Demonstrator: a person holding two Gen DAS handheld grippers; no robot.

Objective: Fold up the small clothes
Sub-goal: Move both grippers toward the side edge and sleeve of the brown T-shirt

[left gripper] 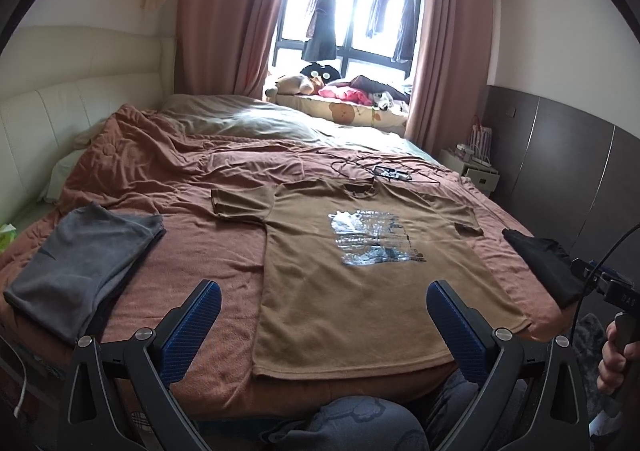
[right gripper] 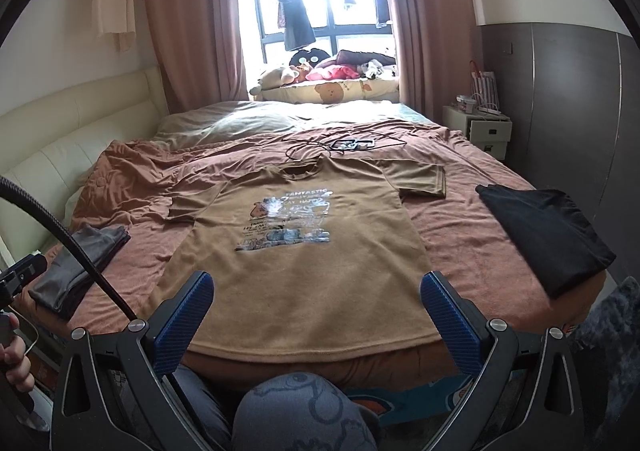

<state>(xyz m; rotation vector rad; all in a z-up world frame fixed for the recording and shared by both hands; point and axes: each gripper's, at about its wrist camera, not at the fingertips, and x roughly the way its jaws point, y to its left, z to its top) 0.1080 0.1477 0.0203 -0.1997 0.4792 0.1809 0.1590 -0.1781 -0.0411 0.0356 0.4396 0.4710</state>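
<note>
A tan T-shirt [left gripper: 360, 291] with a silvery chest print lies spread flat, face up, on the bed, hem toward me and collar toward the window; it fills the middle of the right wrist view too [right gripper: 304, 263]. My left gripper [left gripper: 324, 293] hangs open just above the hem's left half, nothing between its blue pads. My right gripper [right gripper: 318, 285] is open as well, hovering over the hem, empty. A folded grey garment [left gripper: 84, 251] rests at the bed's left; the same grey garment [right gripper: 80, 267] shows in the right wrist view. A folded black garment [right gripper: 548, 235] lies at the right.
The bed has a rumpled rust-brown cover [left gripper: 168, 179]. A phone with a tangled cable [right gripper: 352, 143] lies past the shirt's collar. A white nightstand [right gripper: 484, 127] stands at the far right, plush toys [right gripper: 312, 69] sit by the window. The person's knees [right gripper: 304, 411] press against the bed's near edge.
</note>
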